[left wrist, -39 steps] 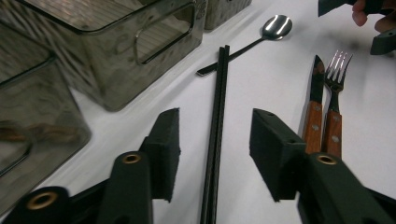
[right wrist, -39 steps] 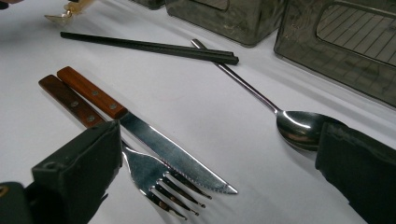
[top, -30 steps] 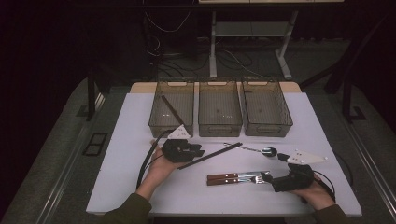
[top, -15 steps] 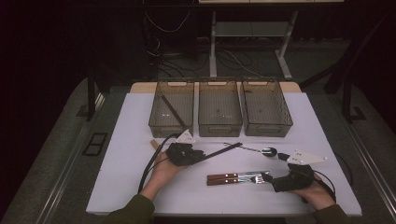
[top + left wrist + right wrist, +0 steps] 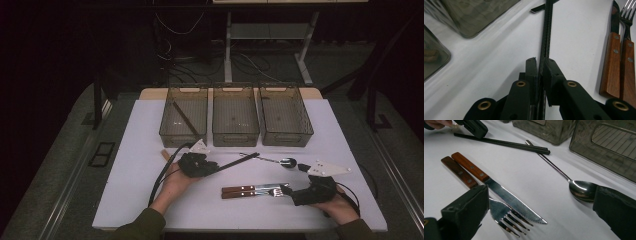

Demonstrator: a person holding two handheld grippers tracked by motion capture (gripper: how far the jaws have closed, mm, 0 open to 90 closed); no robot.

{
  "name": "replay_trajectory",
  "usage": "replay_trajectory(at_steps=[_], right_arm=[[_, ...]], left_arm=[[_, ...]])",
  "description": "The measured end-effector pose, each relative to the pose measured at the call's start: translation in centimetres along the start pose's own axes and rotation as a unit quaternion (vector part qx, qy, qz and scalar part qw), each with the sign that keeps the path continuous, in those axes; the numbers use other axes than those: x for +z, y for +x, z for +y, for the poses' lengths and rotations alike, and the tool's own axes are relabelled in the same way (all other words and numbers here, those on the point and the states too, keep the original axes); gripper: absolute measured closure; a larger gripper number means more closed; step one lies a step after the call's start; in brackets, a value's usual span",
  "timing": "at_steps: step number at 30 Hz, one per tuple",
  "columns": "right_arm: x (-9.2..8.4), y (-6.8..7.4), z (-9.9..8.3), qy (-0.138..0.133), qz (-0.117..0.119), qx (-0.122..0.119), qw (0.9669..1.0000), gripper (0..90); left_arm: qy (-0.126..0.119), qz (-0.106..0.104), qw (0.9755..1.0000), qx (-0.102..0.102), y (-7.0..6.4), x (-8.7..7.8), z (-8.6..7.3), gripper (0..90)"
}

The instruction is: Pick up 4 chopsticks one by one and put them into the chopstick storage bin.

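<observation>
A pair of black chopsticks (image 5: pixel 237 161) lies on the white table (image 5: pixel 140 150), pointing toward the middle bin. My left gripper (image 5: pixel 197 164) is shut on their near end; its own view shows the jaws (image 5: pixel 539 61) pressed against the black chopsticks (image 5: pixel 547 35). My right gripper (image 5: pixel 312 192) rests at the front right, open wide (image 5: pixel 542 195) over the tips of a wooden-handled knife (image 5: pixel 506 197) and fork (image 5: pixel 501 216). A steel spoon (image 5: pixel 584 190) lies just beyond, its handle crossing under the chopstick tips (image 5: pixel 541 150).
Three clear smoky bins (image 5: pixel 235 120) stand in a row at the back; the left bin (image 5: pixel 182 117) holds a brown stick. A short brown piece (image 5: pixel 164 154) lies left of my left gripper. Knife and fork (image 5: pixel 252 190) lie front centre.
My left gripper has edged slightly to the right along the chopsticks. The right gripper and the cutlery have stayed in place.
</observation>
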State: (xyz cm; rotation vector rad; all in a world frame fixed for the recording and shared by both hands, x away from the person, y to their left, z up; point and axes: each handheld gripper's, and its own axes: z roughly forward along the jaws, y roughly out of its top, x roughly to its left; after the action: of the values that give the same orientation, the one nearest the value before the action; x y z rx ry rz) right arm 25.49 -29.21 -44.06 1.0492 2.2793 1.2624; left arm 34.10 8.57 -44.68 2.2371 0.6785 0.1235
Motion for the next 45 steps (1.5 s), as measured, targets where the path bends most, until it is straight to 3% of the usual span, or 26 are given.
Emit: replay_trajectory(at_steps=[8,10,11,21,45], right_arm=[[0.01,0.04,0.01,0.0,0.0,-0.001,1.0,1.0],[0.01,0.04,0.01,0.0,0.001,-0.002,1.0,1.0],[0.02,0.04,0.01,0.0,0.001,-0.002,1.0,1.0],[0.04,0.09,0.0,0.001,0.002,-0.001,1.0,1.0],[-0.06,0.02,0.02,-0.001,0.001,-0.001,1.0,1.0]], left_arm=[[0.009,0.012,0.9999,0.002,0.09,0.16,-0.07,80.8],[0.012,0.016,0.9997,0.017,0.11,0.18,-0.02,80.7],[0.013,0.017,0.9997,0.008,-0.09,0.2,-0.06,80.4],[0.01,0.028,0.9994,0.02,-0.36,0.26,-0.21,82.3],[0.005,0.026,0.9994,0.022,-0.32,0.08,-0.21,85.6]])
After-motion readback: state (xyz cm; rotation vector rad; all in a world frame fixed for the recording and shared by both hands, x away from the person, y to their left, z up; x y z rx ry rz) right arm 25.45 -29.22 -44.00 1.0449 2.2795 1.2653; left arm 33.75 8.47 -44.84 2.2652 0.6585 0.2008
